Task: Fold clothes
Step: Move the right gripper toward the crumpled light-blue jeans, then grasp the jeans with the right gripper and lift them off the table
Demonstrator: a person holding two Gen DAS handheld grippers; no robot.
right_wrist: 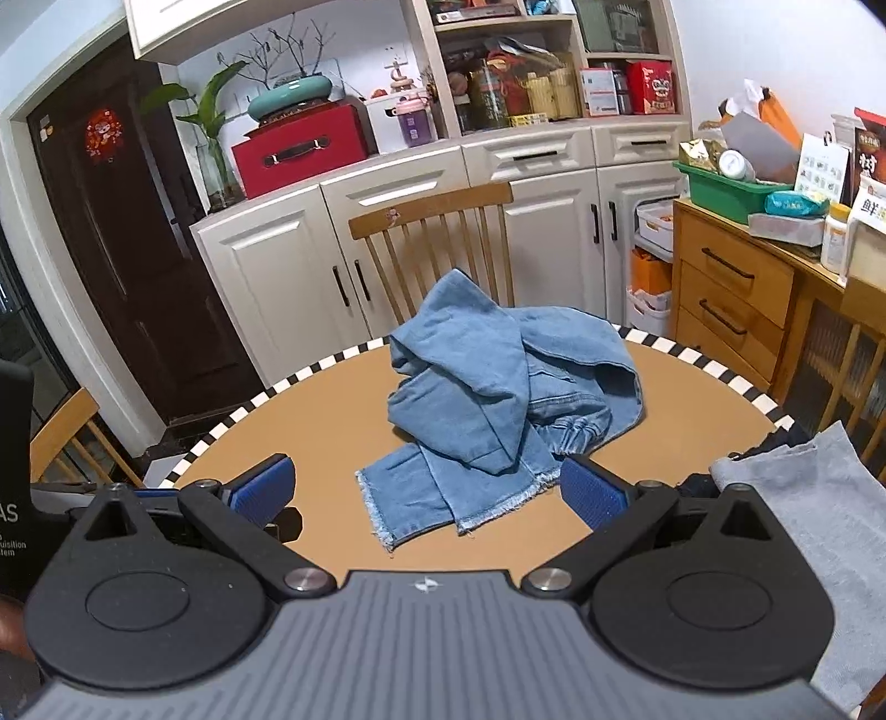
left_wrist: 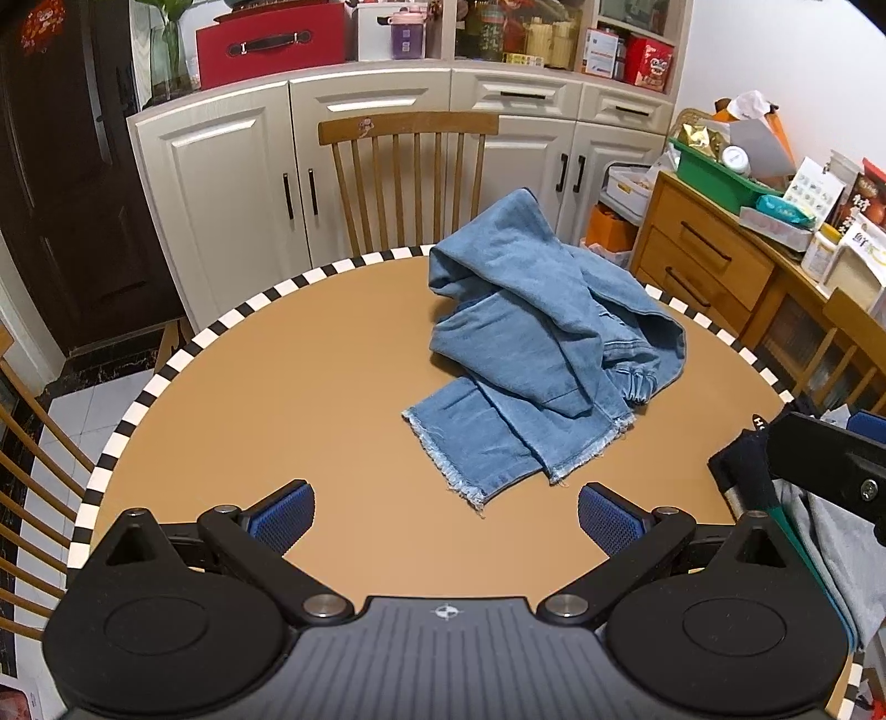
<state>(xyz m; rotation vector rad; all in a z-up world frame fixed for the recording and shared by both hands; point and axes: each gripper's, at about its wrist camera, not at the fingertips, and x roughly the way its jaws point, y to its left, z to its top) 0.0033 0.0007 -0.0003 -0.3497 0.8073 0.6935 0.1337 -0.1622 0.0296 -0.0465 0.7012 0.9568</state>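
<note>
A crumpled pair of light-blue denim jeans (left_wrist: pixel 542 343) lies heaped on a round tan table with a black-and-white checked rim (left_wrist: pixel 266 354), toward the far side at about 1 o'clock in the left wrist view, with one frayed leg hem trailing toward 6 o'clock. The left gripper (left_wrist: pixel 446 518), its blue-padded fingers (left_wrist: pixel 282 520) spread wide and holding nothing, hovers over the near edge of the table, apart from the fabric. The right gripper (right_wrist: pixel 426 490) is likewise spread wide and empty; in its own view the jeans (right_wrist: pixel 498 399) sit at 12 o'clock, and the frayed hem lies between the fingers, whether touching the right-hand pad (right_wrist: pixel 592 493) cannot be told. A folded grey garment (right_wrist: pixel 819 526) rests at the table edge at 3 o'clock, on top of dark clothing (right_wrist: pixel 700 482). Behind the table, at 12 o'clock, stands a wooden spindle-back chair (left_wrist: pixel 407 166) before cream cabinet doors (left_wrist: pixel 232 183); a red box with a black handle (left_wrist: pixel 271 47) sits on the counter at 11 o'clock.
</note>
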